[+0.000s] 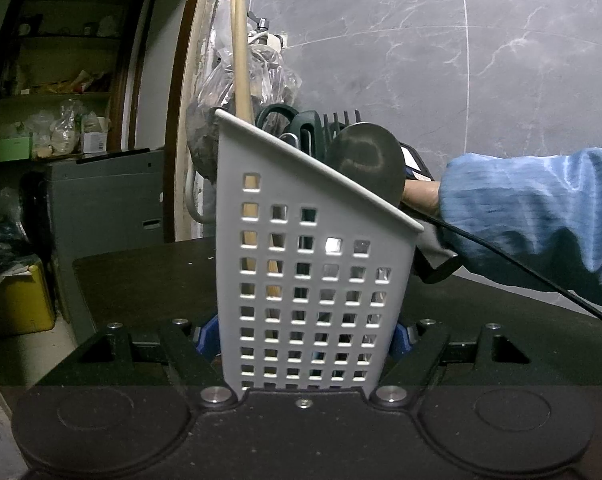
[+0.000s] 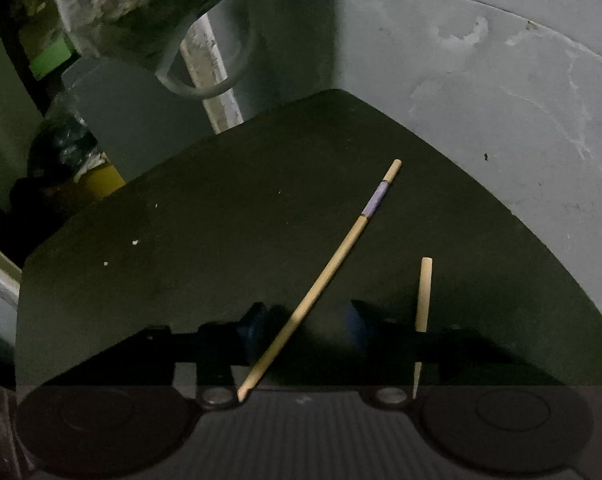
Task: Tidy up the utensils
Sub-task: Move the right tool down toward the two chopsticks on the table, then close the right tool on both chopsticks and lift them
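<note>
1. My left tool point(image 1: 304, 336) is clamped on the white perforated utensil holder point(image 1: 309, 264); both blue pads point(image 1: 207, 338) press its side walls low down. Holder stands upright on the dark worktop point(image 1: 141, 280).
2. Inside the holder I see wooden chopsticks point(image 1: 243, 60) sticking out tall at the back-left, a dark green scissor handle point(image 1: 279, 116), a dark comb-toothed utensil point(image 1: 341, 118) and a round metal spoon bowl point(image 1: 365, 160) leaning over the slanted rim.
3. A blue sleeve point(image 1: 541, 216) comes in from the right behind the holder, with a black cable point(image 1: 521, 268) across it.
4. My right tool point(image 2: 305, 330) is angled down over the worktop, partly closed, not gripping. A long banded chopstick point(image 2: 321, 276) lies flat on the worktop, passing diagonally between the pads; I see a gap on both sides, no pad contact.
5. A second, plain chopstick point(image 2: 424, 296) lies just right of the right pad, outside the jaws, near the first but apart.
6. Right view is dim; I cannot tell whether the fingertips touch the worktop.
</note>
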